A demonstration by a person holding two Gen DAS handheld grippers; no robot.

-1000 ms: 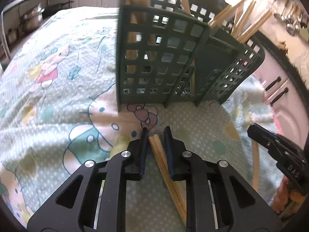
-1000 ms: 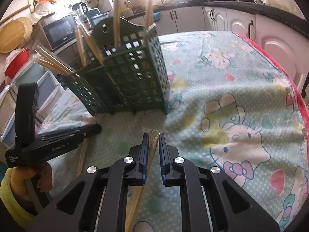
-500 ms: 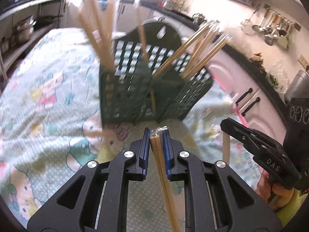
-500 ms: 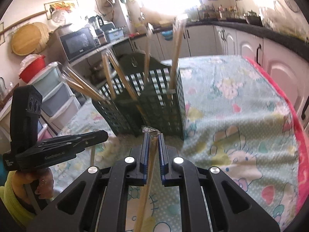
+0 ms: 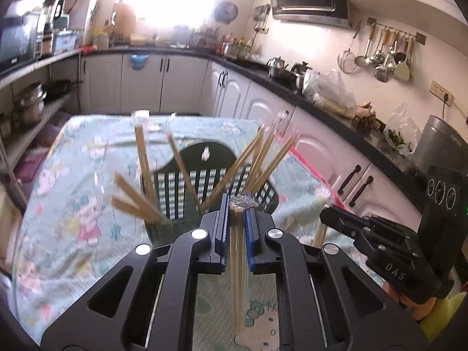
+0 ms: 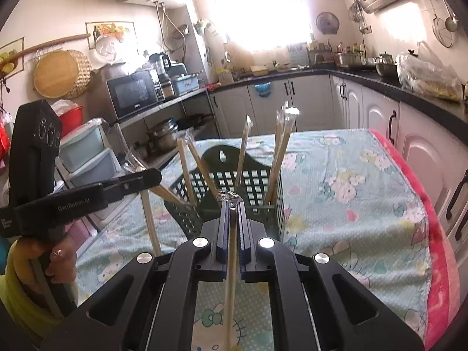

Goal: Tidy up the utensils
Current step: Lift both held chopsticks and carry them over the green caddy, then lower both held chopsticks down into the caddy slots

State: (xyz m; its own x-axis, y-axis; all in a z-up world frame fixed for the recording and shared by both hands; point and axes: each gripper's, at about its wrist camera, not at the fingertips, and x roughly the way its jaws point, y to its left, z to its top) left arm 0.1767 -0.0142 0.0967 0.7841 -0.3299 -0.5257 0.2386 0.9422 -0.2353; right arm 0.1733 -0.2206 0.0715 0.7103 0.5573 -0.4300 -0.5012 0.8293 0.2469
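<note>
- The left gripper (image 5: 237, 204) is closing on a wrapped pair of chopsticks (image 5: 237, 263), which runs lengthwise between its jaws, wrapped tip forward.
- The right gripper (image 6: 231, 207), nearly closed, clamps a second pair (image 6: 231, 263) the same way.
- Both are raised before the green basket (image 6: 263, 184) on the table (image 6: 351, 204).

wrist views, close, sharing green basket (image 5: 204, 175)

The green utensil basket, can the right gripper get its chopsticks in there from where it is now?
Probably yes: the right gripper, shut on wrapped chopsticks, sits before the basket, whose middle looks open.
</note>
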